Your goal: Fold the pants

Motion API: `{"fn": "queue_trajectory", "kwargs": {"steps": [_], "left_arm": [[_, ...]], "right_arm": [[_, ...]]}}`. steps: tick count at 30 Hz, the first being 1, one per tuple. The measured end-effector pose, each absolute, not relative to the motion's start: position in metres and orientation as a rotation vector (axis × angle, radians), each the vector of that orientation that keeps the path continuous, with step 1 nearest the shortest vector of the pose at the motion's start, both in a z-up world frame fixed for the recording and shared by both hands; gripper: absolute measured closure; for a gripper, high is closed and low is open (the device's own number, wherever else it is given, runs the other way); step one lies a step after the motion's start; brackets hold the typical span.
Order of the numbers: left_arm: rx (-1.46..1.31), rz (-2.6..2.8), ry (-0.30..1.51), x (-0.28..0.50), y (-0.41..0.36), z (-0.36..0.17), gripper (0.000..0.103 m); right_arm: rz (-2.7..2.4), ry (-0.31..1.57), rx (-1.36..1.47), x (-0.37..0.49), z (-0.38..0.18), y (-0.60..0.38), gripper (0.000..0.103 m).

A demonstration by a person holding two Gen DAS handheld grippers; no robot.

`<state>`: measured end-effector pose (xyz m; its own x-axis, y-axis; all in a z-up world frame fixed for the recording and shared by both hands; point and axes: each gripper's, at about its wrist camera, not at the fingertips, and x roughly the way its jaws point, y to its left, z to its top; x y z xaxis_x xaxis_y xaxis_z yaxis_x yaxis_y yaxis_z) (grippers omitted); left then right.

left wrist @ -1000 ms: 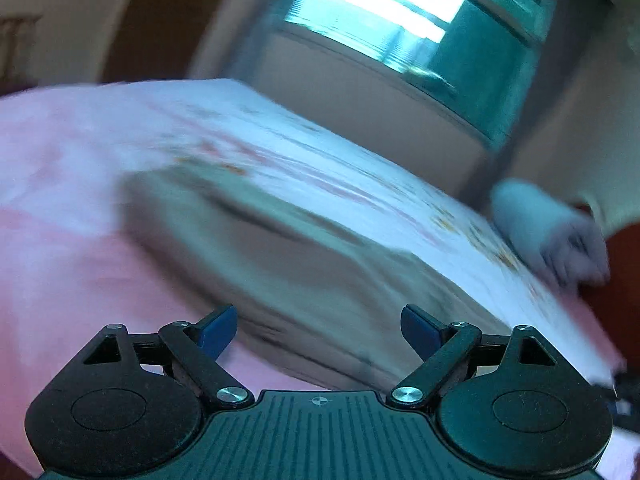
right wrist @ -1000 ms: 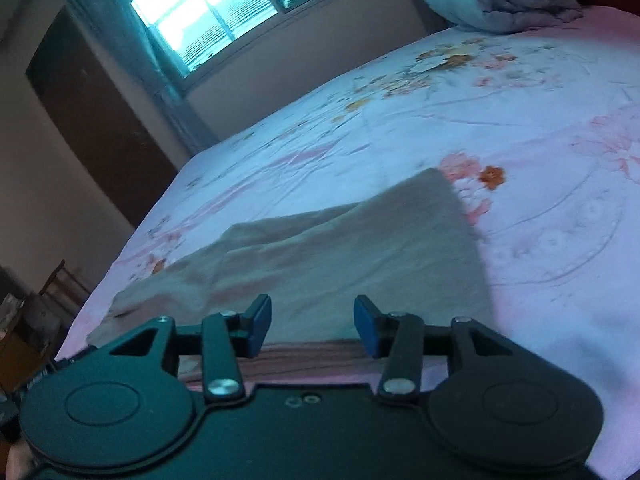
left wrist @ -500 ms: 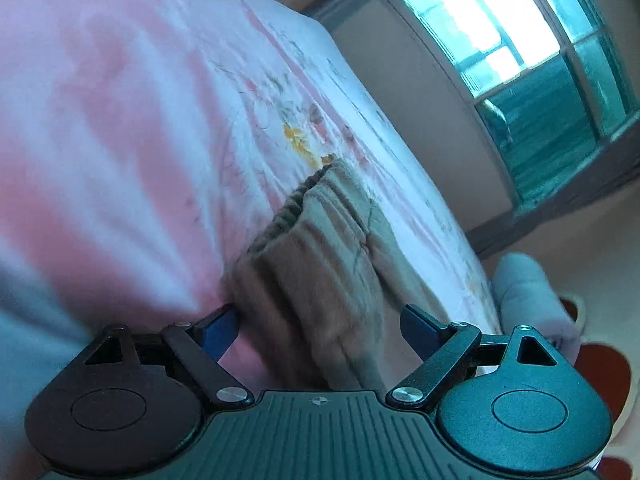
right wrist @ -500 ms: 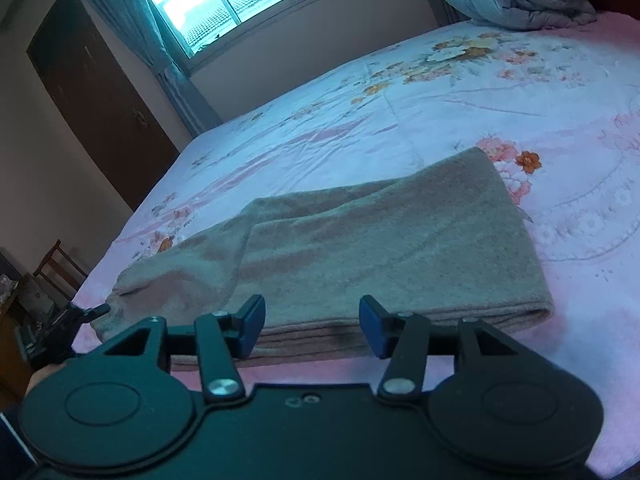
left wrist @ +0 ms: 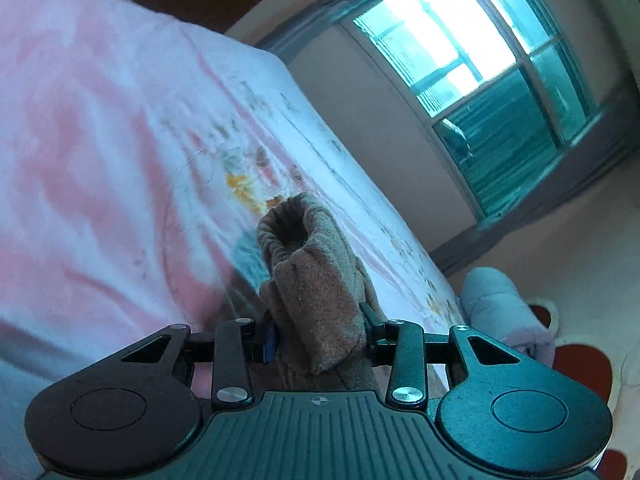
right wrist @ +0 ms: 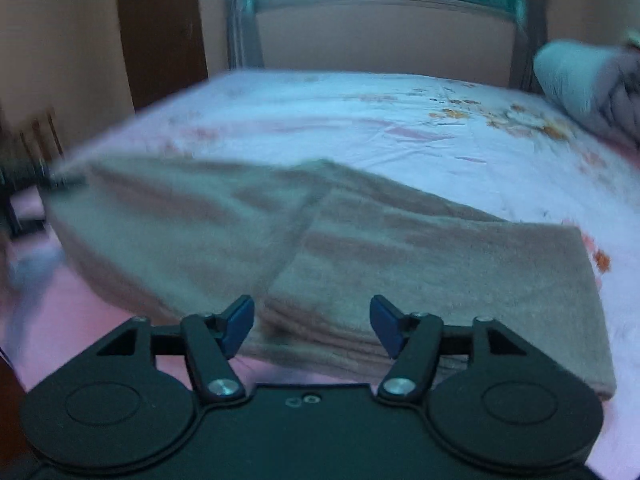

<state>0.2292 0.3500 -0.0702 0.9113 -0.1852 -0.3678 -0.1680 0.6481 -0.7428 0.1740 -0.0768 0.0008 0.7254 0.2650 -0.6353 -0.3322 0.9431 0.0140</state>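
The beige fleece pants [right wrist: 400, 248] lie folded lengthwise across the pink floral bed sheet [right wrist: 360, 112]. My left gripper [left wrist: 318, 328] is at one end of them. Its jaws are closing, and the bunched, gathered end of the pants [left wrist: 316, 264] is pinched between the blue pads and lifted a little off the sheet. My right gripper [right wrist: 312, 318] hovers over the near long edge of the pants, towards their middle. Its jaws are opening, with the fabric edge below and just beyond the fingertips and nothing pressed between the pads.
A rolled grey quilt [right wrist: 580, 76] sits at the bed's far right corner. Behind the bed are a window [left wrist: 480, 60] and a brown door [right wrist: 160, 32]. A dark chair [right wrist: 36, 136] stands off the bed's left side. The right wrist view is blurred.
The left gripper's jaws have come in from wide open onto the end of the pants. The right gripper has rolled level and swung along the pants, and its jaws have spread wider.
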Motion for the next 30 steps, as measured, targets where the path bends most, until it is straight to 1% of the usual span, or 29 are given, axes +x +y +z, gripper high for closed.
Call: {"fn": "queue_trajectory", "kwargs": {"steps": [1,2,3,6,8,10,12,14,15,16,21,25,30], "left_arm": [[-0.857,-0.013,0.445,0.232,0.350,-0.067,0.064],[-0.851,-0.020,0.447,0.236,0.350,-0.066,0.064],[-0.840,-0.030,0.446,0.232,0.349,-0.062,0.064],[-0.799,-0.041,0.441,0.224,0.346,-0.050,0.064],[-0.799,-0.040,0.443,0.220,0.348,-0.047,0.064],[-0.790,-0.043,0.447,0.219,0.348,-0.044,0.064],[-0.780,-0.044,0.446,0.222,0.347,-0.045,0.064],[-0.781,-0.047,0.441,0.221,0.346,-0.042,0.064],[-0.778,-0.053,0.442,0.222,0.345,-0.041,0.064],[-0.769,-0.051,0.442,0.221,0.343,-0.039,0.064],[-0.739,-0.050,0.438,0.219,0.339,-0.032,0.064],[-0.683,-0.069,0.395,0.214,0.321,-0.006,0.064],[-0.576,-0.188,0.284,0.212,0.264,0.064,0.064]], "right_arm": [[0.330,0.705,-0.155,0.175,-0.009,-0.069,0.041],[0.339,0.732,-0.207,0.176,-0.021,-0.061,0.035],[0.333,0.729,-0.262,0.174,-0.031,-0.055,0.033],[0.290,0.695,-0.352,0.167,-0.037,-0.041,0.033],[0.289,0.683,-0.311,0.164,-0.025,-0.044,0.038],[0.271,0.626,-0.264,0.159,-0.012,-0.051,0.038],[0.245,0.589,-0.264,0.159,-0.010,-0.053,0.033],[0.238,0.615,-0.285,0.168,-0.019,-0.049,0.027],[0.236,0.660,-0.312,0.174,-0.031,-0.046,0.027],[0.231,0.658,-0.306,0.176,-0.039,-0.046,0.026],[0.201,0.658,-0.273,0.178,-0.042,-0.047,0.025],[0.207,0.639,-0.273,0.176,-0.046,-0.047,0.025],[0.202,0.619,-0.281,0.176,-0.051,-0.046,0.025]]}}
